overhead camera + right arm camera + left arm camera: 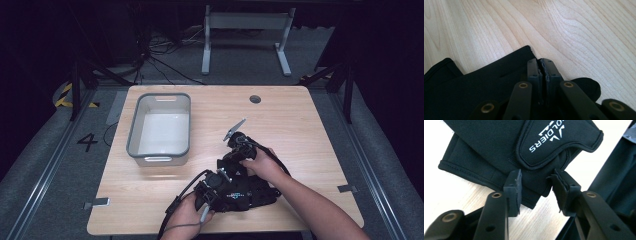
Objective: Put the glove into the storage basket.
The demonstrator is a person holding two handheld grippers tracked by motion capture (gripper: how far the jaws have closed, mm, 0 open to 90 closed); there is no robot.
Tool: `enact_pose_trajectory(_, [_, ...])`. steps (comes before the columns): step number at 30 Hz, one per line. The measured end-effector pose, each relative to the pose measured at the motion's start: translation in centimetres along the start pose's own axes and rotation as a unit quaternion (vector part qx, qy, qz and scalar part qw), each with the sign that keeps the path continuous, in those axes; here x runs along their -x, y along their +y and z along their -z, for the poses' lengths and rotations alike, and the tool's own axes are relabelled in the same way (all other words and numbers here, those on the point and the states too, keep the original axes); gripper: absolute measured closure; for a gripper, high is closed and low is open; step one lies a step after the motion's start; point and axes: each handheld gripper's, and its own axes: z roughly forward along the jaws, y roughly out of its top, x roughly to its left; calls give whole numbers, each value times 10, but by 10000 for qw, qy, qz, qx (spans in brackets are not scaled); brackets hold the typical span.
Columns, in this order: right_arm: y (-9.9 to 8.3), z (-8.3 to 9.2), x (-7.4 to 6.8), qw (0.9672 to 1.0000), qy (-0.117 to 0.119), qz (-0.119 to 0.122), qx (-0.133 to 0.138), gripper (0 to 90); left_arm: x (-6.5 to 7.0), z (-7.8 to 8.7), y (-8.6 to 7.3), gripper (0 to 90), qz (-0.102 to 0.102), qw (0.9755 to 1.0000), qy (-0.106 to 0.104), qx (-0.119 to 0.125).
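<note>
A black glove with white lettering lies on the wooden table near its front edge. In the left gripper view the glove shows a zip seam, and its cuff corner sits between my left gripper's jaws. Those jaws stand apart and the pads do not press the fabric. My right gripper is pressed shut at the far edge of the glove, pinching the fabric there. In the high view the left gripper comes in from the front left and the right gripper from behind the glove.
A white tub with a grey rim stands at the table's left, with nothing in it. A round cable hole sits near the back edge. Beyond the table a grey desk frame stands on the floor among cables.
</note>
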Motion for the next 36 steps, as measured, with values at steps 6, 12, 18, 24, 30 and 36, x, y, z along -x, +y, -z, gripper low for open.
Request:
enact_pose_trajectory(6, [1, 1, -3, 9999, -110, -22, -3, 868, 2, -2, 1, 760, -78, 9998, 129, -95])
enact_pose_trajectory(12, [0, 12, -7, 9998, -167, -28, 82, 873, 5, 4, 0, 848, -215, 9997, 74, -43])
enact_pose_trajectory(18, [-7, 48, -11, 9989, -234, -77, 401, 874, 9, 31, -2, 847, -303, 9991, -80, 277])
enact_pose_trajectory(24, [-20, 85, -14, 9968, -272, -237, 719, 874, 5, 51, -6, 847, -307, 9983, -4, 488])
enact_pose_trajectory(30, [-40, 109, -20, 9932, -328, -331, 1070, 875, -5, 65, -6, 848, -312, 9972, 304, 609])
enact_pose_trajectory(36, [-64, 124, -31, 9896, -338, -436, 1327, 875, -15, 67, 0, 849, -327, 9964, 459, 636])
